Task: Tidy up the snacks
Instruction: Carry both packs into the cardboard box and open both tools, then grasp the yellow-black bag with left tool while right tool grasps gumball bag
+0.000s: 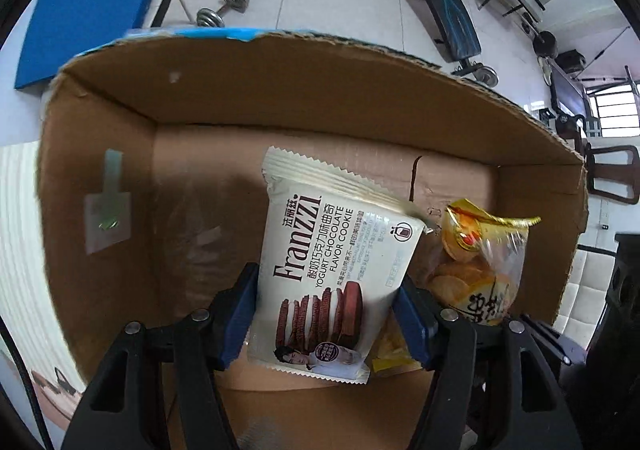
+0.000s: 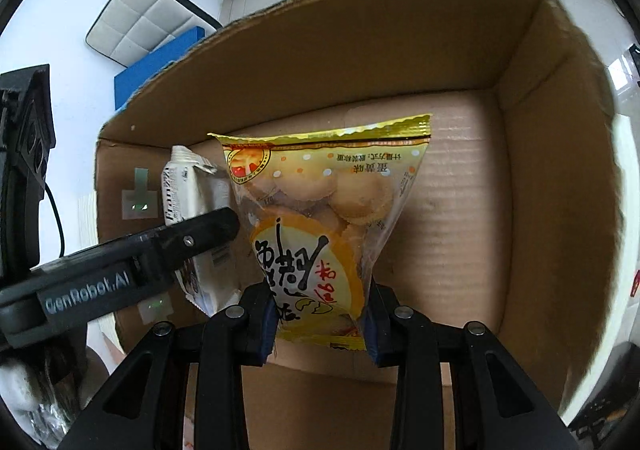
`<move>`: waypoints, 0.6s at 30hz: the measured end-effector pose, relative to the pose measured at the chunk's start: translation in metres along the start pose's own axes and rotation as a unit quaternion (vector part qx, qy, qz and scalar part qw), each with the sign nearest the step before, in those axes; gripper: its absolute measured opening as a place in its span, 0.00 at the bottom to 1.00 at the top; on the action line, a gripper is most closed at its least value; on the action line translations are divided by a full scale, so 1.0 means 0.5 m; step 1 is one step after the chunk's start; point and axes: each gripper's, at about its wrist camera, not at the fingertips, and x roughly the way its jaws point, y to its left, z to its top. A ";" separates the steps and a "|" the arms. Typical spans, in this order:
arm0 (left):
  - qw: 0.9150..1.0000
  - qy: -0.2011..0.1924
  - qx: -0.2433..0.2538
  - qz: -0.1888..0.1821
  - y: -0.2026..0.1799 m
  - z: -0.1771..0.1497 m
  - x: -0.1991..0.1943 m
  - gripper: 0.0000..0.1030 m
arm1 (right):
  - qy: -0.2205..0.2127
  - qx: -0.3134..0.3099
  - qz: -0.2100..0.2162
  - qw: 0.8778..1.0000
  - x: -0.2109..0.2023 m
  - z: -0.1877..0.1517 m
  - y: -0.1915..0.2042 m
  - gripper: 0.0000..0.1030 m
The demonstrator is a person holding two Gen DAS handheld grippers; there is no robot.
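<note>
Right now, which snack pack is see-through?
The yellow pack in the right gripper: round biscuits show through it. The white Franzzi pack in the left gripper is opaque.

White Franzzi chocolate cookie packet (image 1: 320, 270) hangs upright inside the open brown cardboard box (image 1: 280, 89), just beside a yellow clear-windowed biscuit bag (image 2: 320, 217), also upright.

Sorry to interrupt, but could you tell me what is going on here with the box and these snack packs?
A person is sorting snacks with a handheld gripper in each hand. The left gripper is clamped on a white Franzzi cookie pack, and the right gripper is clamped on a yellow biscuit bag. Both packs hang side by side inside the open cardboard box, pointing down toward its floor. Neither has been let go yet.
</note>
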 end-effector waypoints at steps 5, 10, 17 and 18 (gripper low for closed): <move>1.000 0.004 0.006 0.004 -0.003 0.020 0.001 0.83 | 0.012 0.000 -0.017 1.000 0.002 0.011 -0.008 0.83; 1.000 -0.015 0.017 0.005 -0.011 0.004 -0.028 0.84 | 0.003 -0.014 -0.046 0.999 -0.037 -0.008 0.004 0.86; 0.993 -0.099 0.052 0.024 -0.031 -0.063 -0.132 0.84 | -0.033 -0.044 -0.079 0.995 -0.087 -0.031 0.068 0.88; 0.991 -0.120 0.057 0.032 -0.035 -0.077 -0.154 0.84 | -0.039 -0.046 -0.079 0.995 -0.095 -0.035 0.083 0.88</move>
